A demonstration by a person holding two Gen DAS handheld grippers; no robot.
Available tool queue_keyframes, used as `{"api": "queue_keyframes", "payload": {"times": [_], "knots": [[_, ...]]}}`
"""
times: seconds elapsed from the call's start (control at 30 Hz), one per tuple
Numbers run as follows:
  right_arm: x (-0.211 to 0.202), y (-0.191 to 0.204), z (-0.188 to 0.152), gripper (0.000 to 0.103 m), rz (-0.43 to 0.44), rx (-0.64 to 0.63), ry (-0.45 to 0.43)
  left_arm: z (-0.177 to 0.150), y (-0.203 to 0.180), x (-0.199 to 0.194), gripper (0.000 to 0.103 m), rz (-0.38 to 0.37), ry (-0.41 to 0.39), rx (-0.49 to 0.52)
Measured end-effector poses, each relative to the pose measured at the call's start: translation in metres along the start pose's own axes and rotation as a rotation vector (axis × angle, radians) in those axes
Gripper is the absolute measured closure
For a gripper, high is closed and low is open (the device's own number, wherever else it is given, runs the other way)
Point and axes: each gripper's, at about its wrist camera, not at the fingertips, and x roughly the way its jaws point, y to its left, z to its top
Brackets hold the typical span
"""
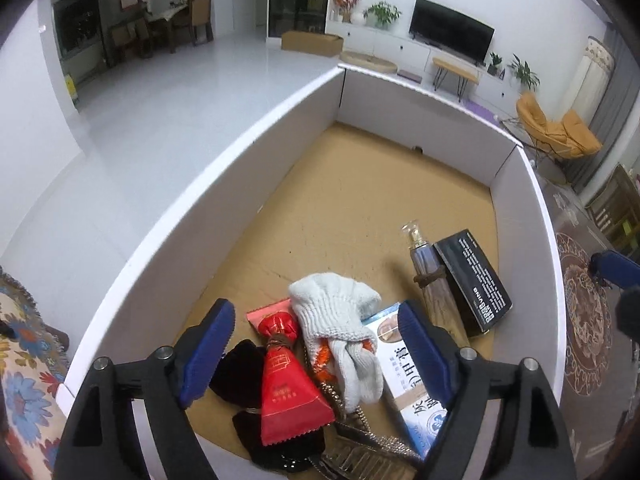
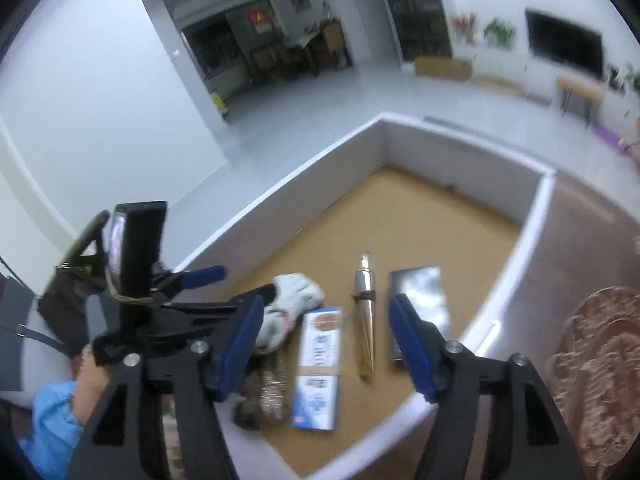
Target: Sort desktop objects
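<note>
1. Knit glove (image 1: pixel 340 320) lies in the white-walled box (image 1: pixel 224 184), between the red pouch (image 1: pixel 290 392) and the toothpaste carton (image 1: pixel 404 384).
2. It's soft and light; pinch its bunched cuff.
3. Both your tools, left tool (image 1: pixel 316 350) and right tool (image 2: pixel 326 344), are spread and empty.

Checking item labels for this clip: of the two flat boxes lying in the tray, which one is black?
The black box at the tray's right side, beside the glass bottle. The other, the blue-and-white box, lies nearer the white glove.
</note>
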Motion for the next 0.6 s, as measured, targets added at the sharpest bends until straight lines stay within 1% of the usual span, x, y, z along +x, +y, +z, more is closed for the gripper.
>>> {"api": "queue_keyframes", "payload": {"times": [0.1,0.13,0.17,0.23,0.3,0.37,0.43,0.5,0.57,0.6], "knots": [[-0.024,-0.015,-0.015,0.033,-0.039,-0.001,-0.046,-0.003,-0.003,-0.011,0.020,-0.021,-0.034,-0.016],[-0.033,-0.022,-0.023,0.027,-0.068,-0.005,-0.061,-0.005,-0.006,-0.016,0.020,-0.028,-0.046,-0.016],[-0.041,-0.031,-0.035,0.021,-0.109,-0.013,-0.078,-0.006,-0.010,-0.021,0.020,-0.034,-0.054,-0.012],[-0.057,-0.050,-0.058,0.016,-0.186,-0.029,-0.106,-0.012,-0.023,-0.032,0.020,-0.053,-0.072,0.010],[-0.070,-0.077,-0.093,0.013,-0.299,-0.051,-0.115,-0.016,-0.041,-0.042,0.020,-0.081,-0.089,0.040],[-0.079,-0.106,-0.123,0.013,-0.385,-0.052,-0.100,-0.024,-0.065,-0.057,0.020,-0.126,-0.112,0.080],[-0.085,-0.149,-0.159,0.013,-0.481,-0.023,-0.051,-0.031,-0.091,-0.071,0.020,-0.173,-0.129,0.126],[-0.099,-0.185,-0.186,0.013,-0.538,0.031,-0.009,-0.036,-0.125,-0.082,0.020,-0.227,-0.138,0.176],[-0.115,-0.223,-0.214,0.013,-0.582,0.116,0.014,-0.045,-0.157,-0.096,0.019,-0.290,-0.143,0.236],[-0.123,-0.239,-0.223,0.013,-0.599,0.149,0.015,-0.052,-0.173,-0.101,0.015,-0.316,-0.142,0.266]]}}
